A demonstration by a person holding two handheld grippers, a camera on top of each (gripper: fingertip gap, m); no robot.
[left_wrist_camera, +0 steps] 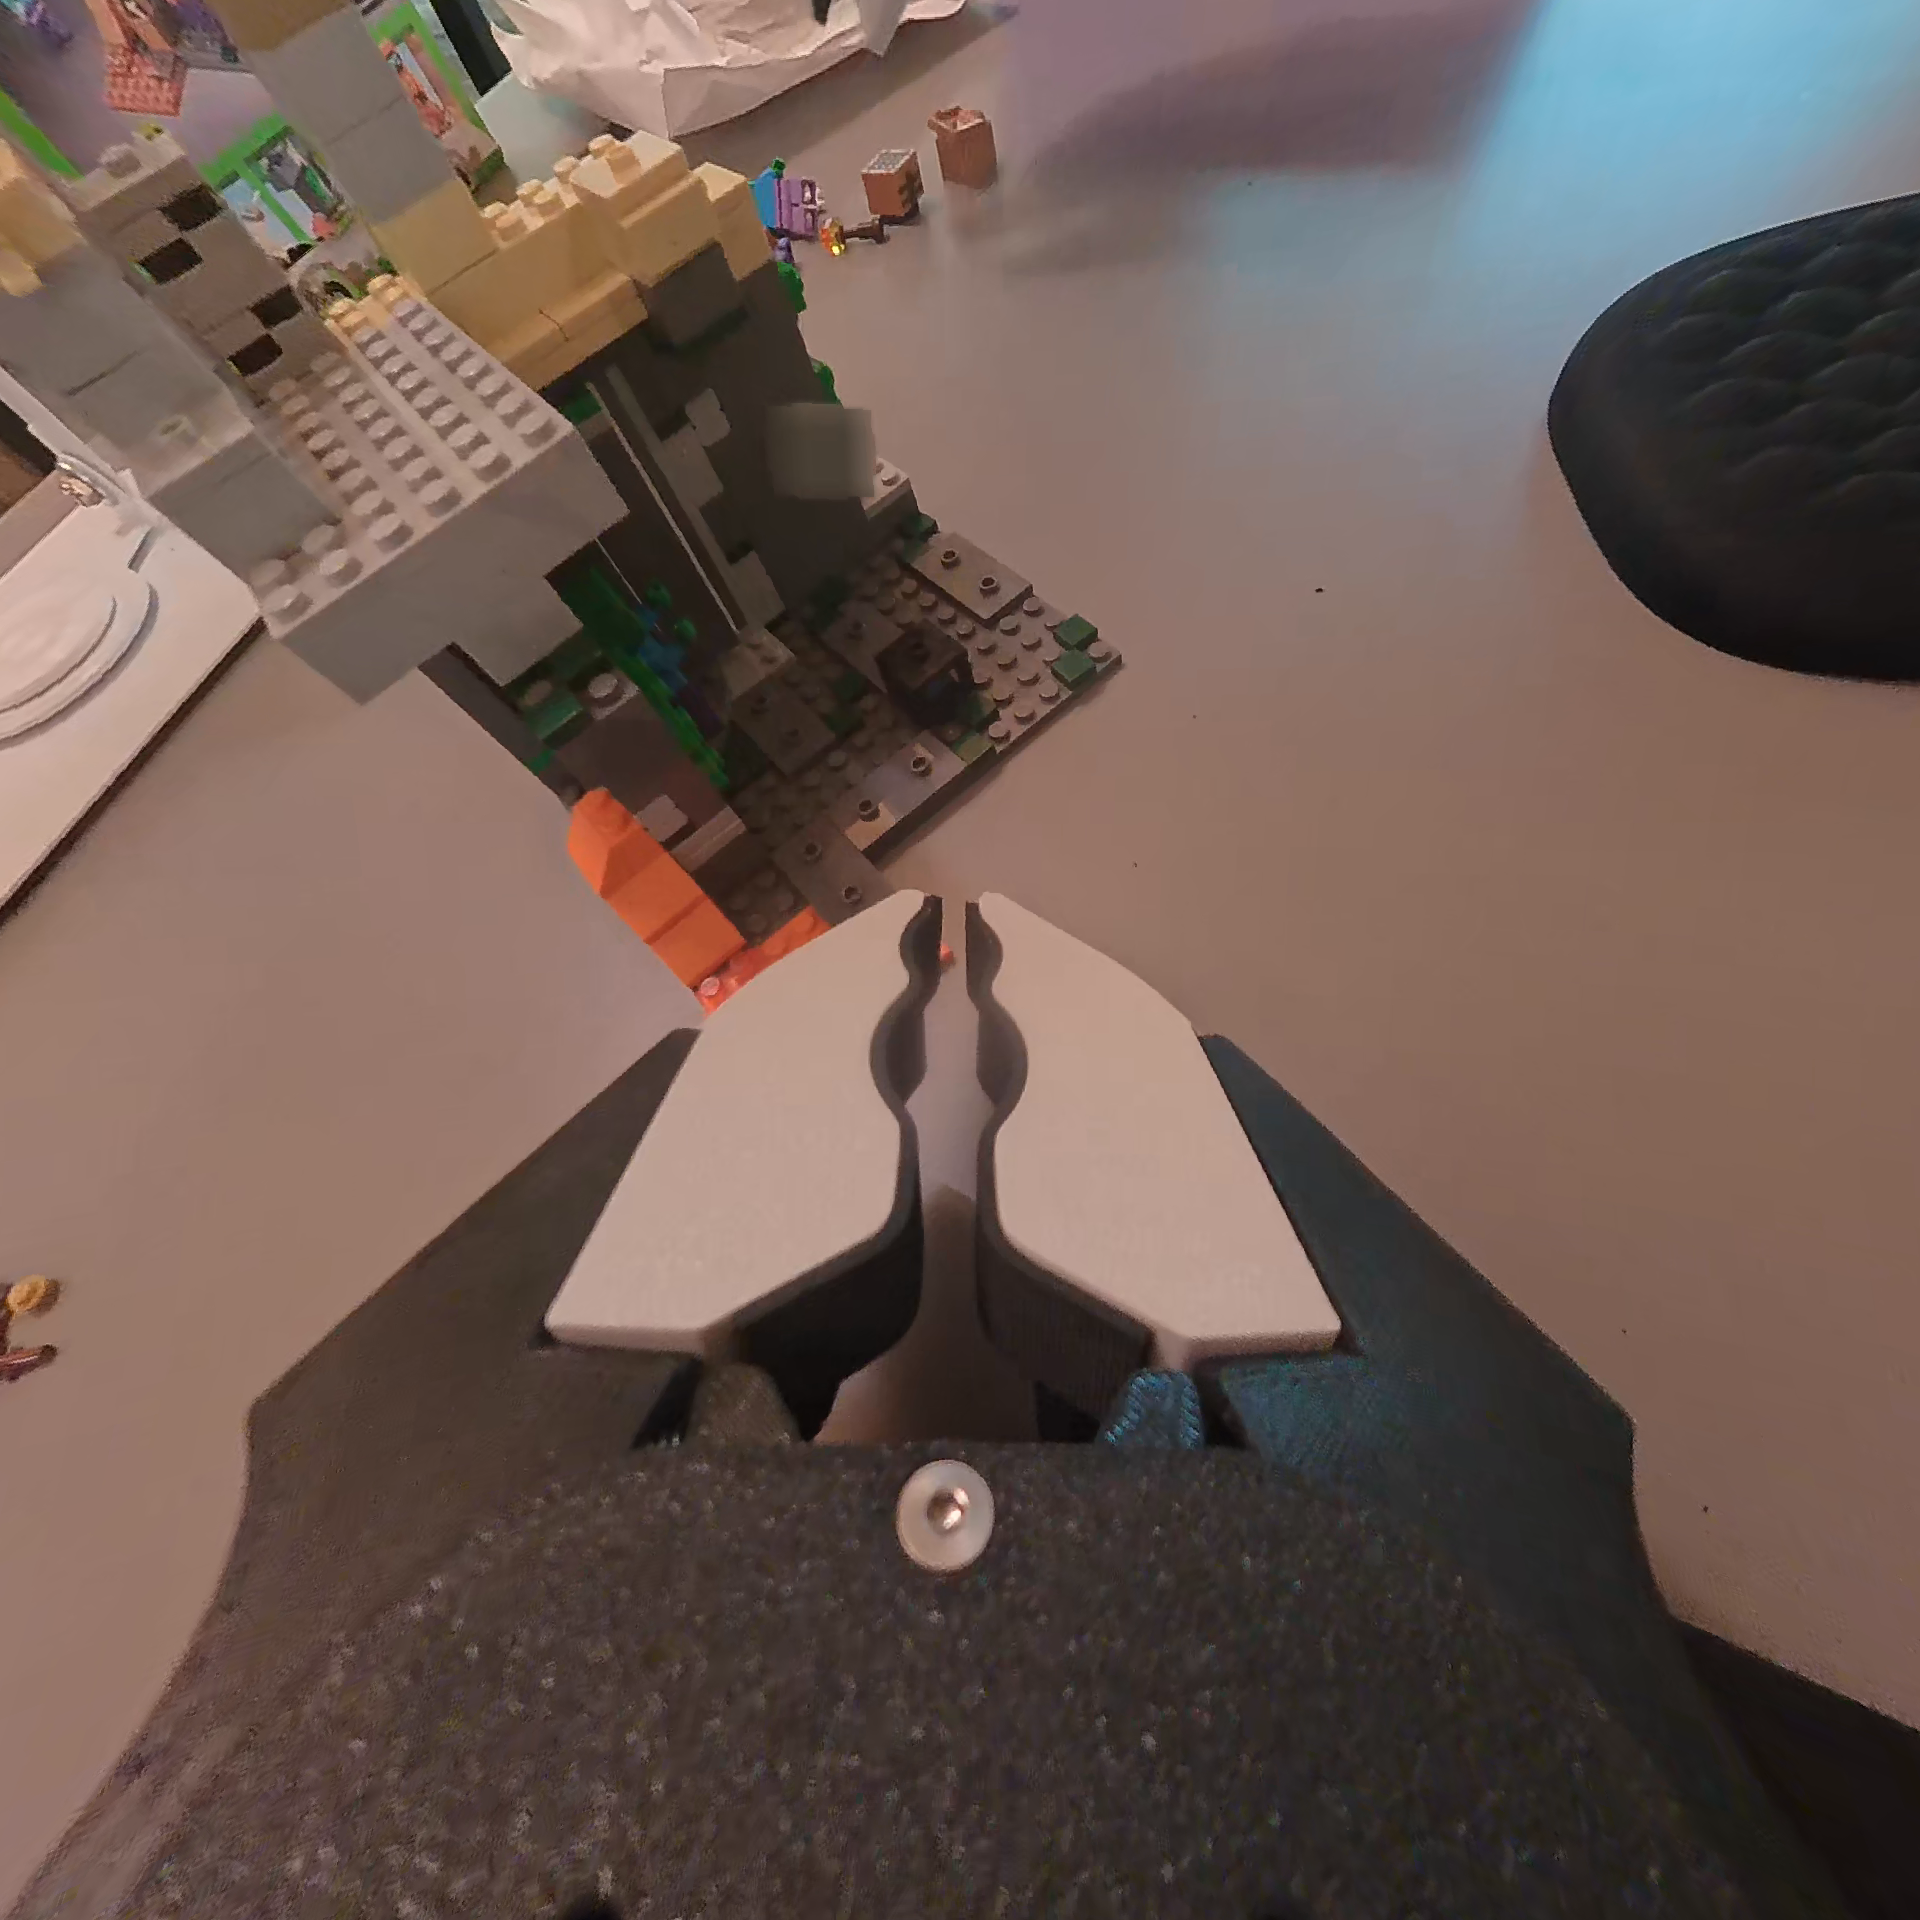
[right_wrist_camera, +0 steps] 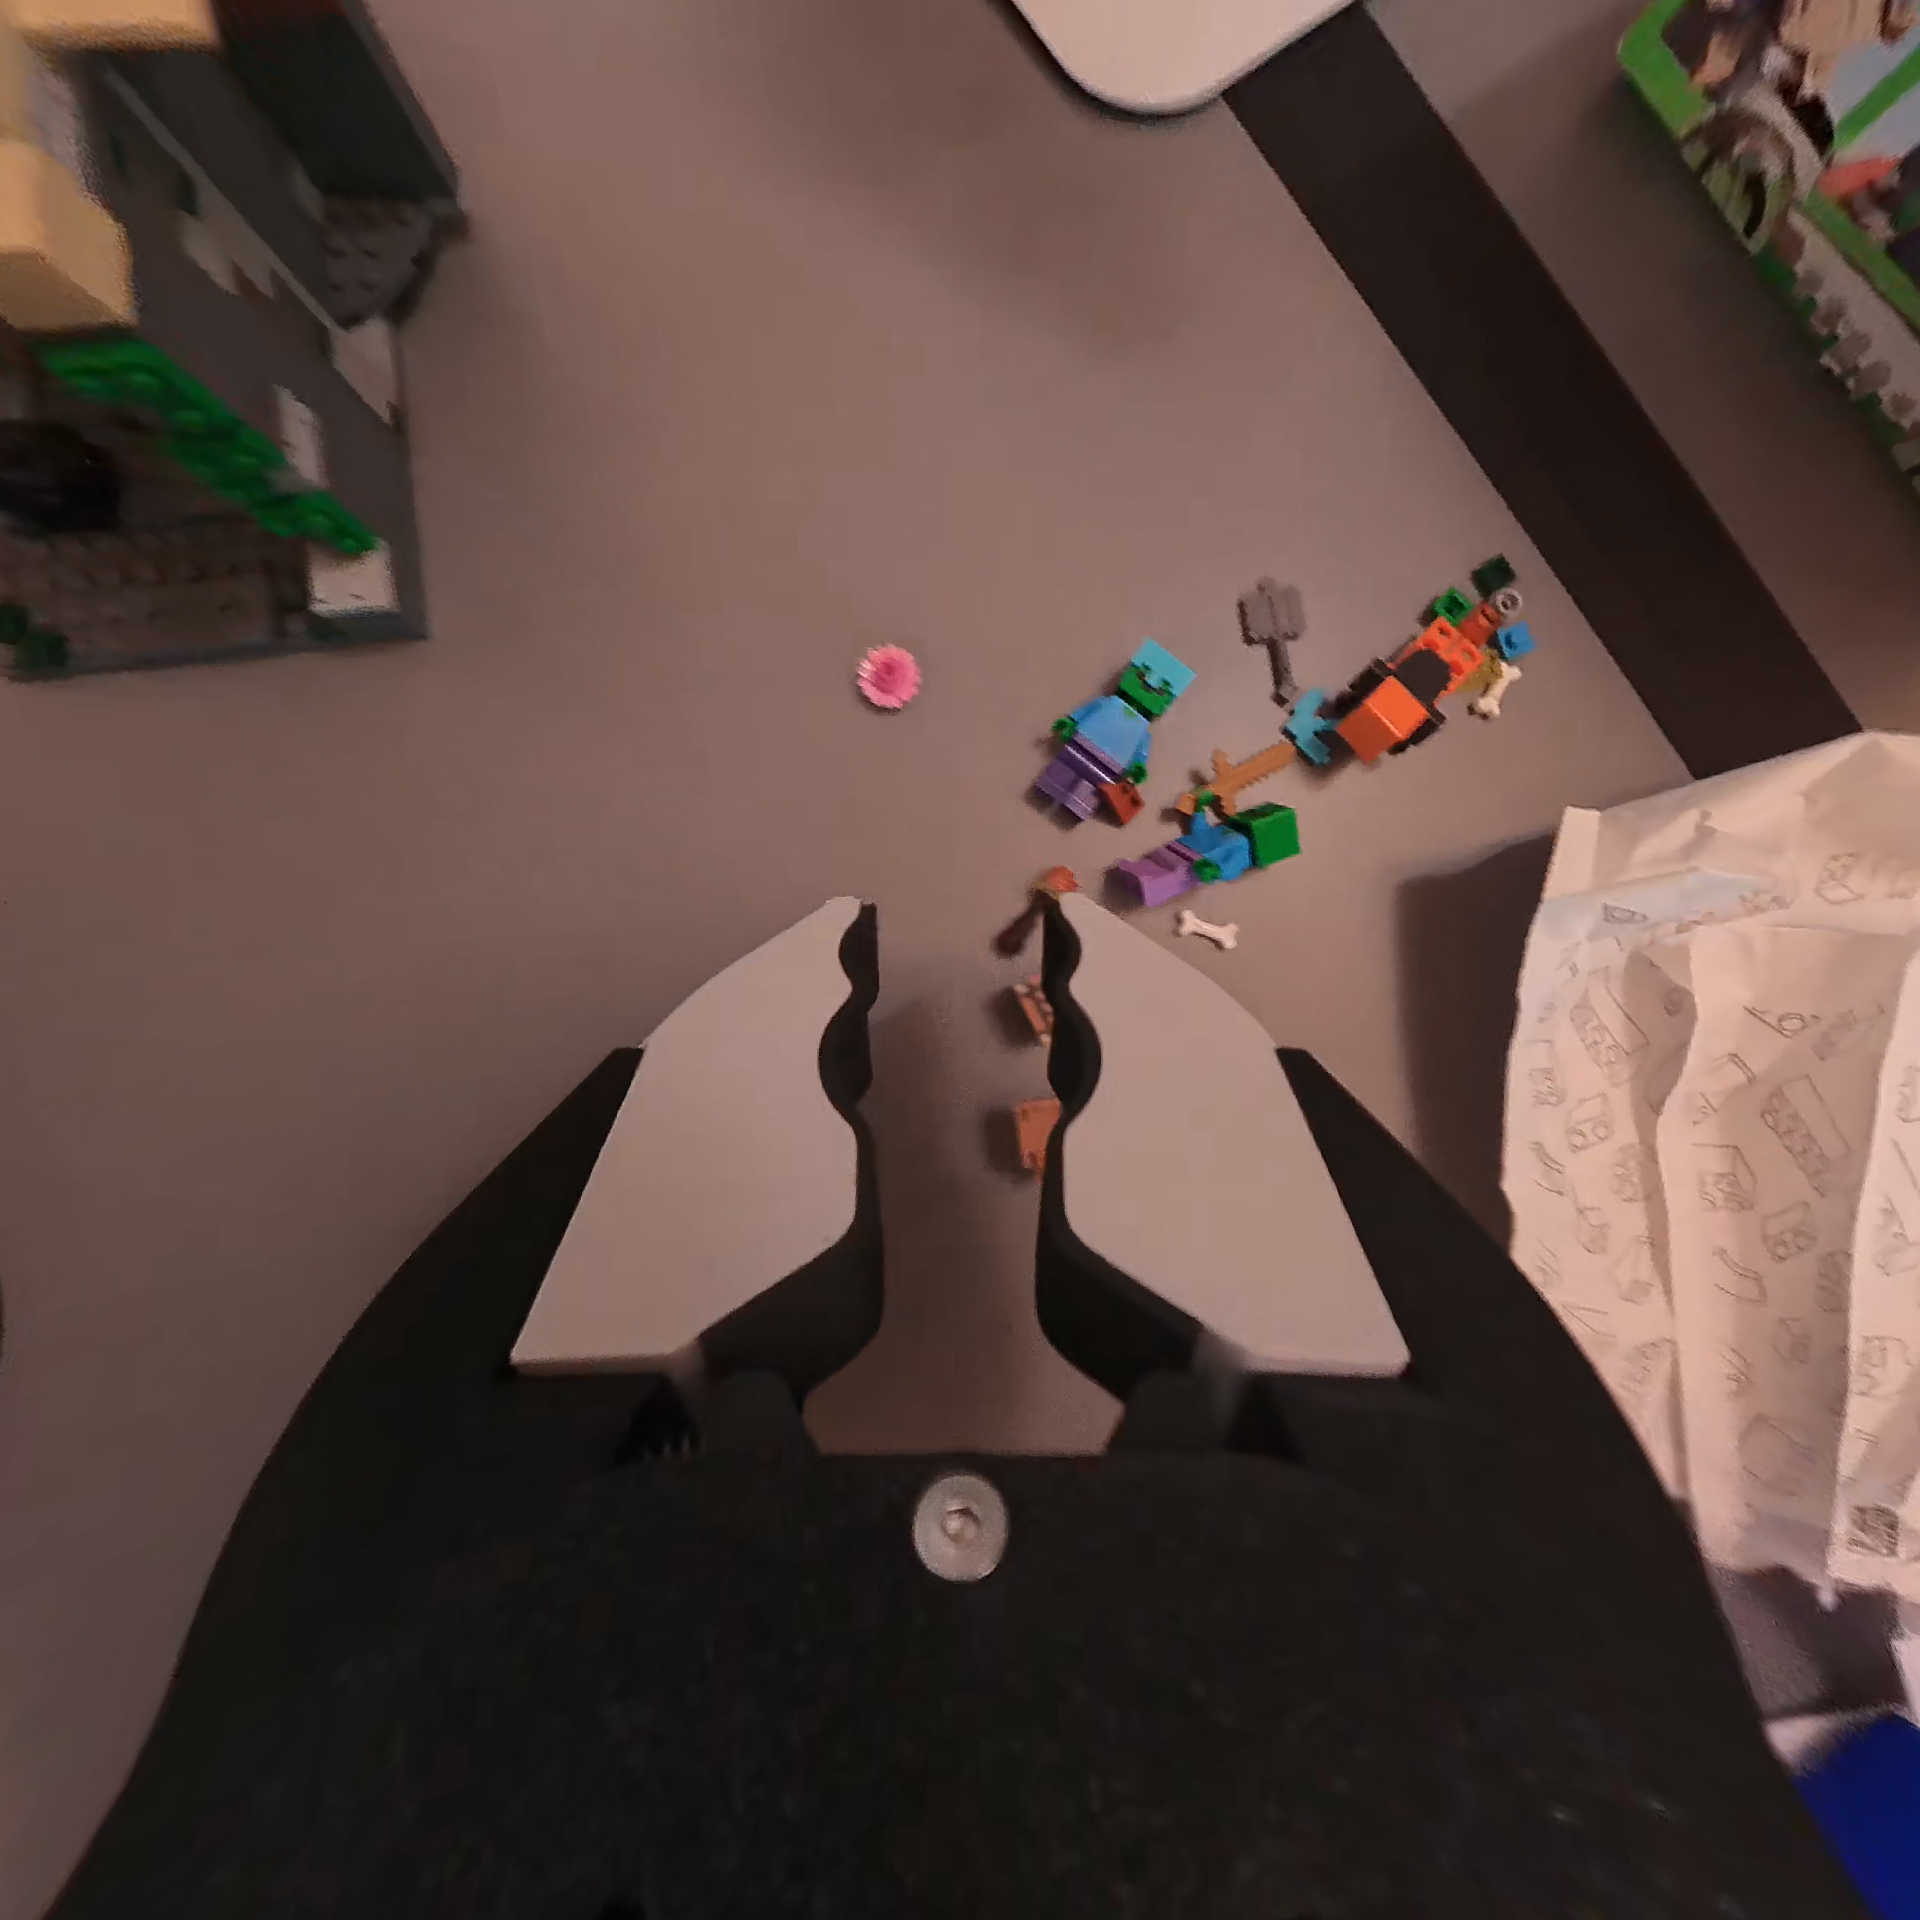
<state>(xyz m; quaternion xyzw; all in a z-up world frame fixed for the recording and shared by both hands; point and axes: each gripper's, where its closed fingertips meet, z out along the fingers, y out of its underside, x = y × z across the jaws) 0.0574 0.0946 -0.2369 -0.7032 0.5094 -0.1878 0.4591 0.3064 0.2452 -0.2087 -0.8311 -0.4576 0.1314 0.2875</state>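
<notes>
Bricks dominate the left view: a tall grey, tan and green toy-brick building [left_wrist_camera: 582, 499] on a studded dark grey base stands on the plain grey worktop [left_wrist_camera: 1351, 831], with an orange brick block [left_wrist_camera: 649, 883] at its near corner. The left tool [left_wrist_camera: 954, 920] hovers just beside that corner, its pale fingers nearly closed, a thin slit between the tips and nothing gripped. A black quilted pad [left_wrist_camera: 1766, 457] lies well apart to the right.

The right tool [right_wrist_camera: 961, 920] hangs above the worktop with its fingers parted by a moderate gap, empty. Small brown brick pieces [right_wrist_camera: 1034, 1132] lie under its right finger. Just ahead lie a blue-and-purple block figure [right_wrist_camera: 1107, 732], a second figure with a green head [right_wrist_camera: 1216, 852], a white bone piece [right_wrist_camera: 1207, 928], an orange-and-black brick cluster [right_wrist_camera: 1392, 707] and a pink flower stud [right_wrist_camera: 889, 675]. Crumpled white printed paper [right_wrist_camera: 1714, 1143] lies at the right.

These pieces look light, stiff and smooth, likely to skid or pop apart; flat opposite faces would offer the surest hold.
</notes>
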